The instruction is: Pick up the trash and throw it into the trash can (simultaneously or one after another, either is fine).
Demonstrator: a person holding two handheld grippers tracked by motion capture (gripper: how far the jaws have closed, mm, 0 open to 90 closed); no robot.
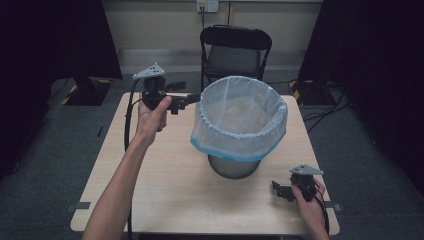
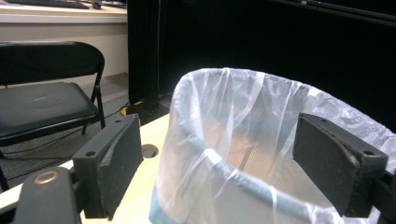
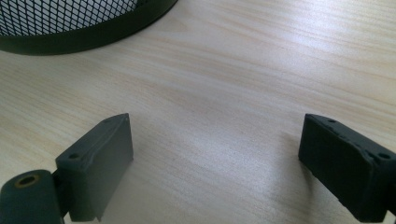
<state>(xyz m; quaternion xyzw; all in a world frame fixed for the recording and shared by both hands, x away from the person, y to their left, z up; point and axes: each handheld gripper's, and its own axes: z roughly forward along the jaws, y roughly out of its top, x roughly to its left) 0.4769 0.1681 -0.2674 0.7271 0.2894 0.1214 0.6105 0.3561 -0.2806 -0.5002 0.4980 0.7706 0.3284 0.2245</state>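
1. One wire-mesh bin stands on the table, right of centre and toward the far half. Its dark base band and mesh wall also show in the right gripper view.
2. One thin, see-through white bag lines the bin. Its mouth folds over the rim and hangs down the outside, with a pale blue band along the lower edge.
3. The left gripper is held above the table at the left side of the bin's rim. The left hand grips its body, and the forearm reaches in from the near edge.
4. In the left gripper view, the jaws of this gripper stand wide apart. The bagged rim lies between them; neither jaw touches the plastic.
5. The right gripper sits low at the near right corner of the table, held by the right hand, near the bin but apart from it.
6. In the right gripper view, its jaws stand wide apart over bare wood with nothing between them.
7. One black folding chair stands beyond the far edge of the table.
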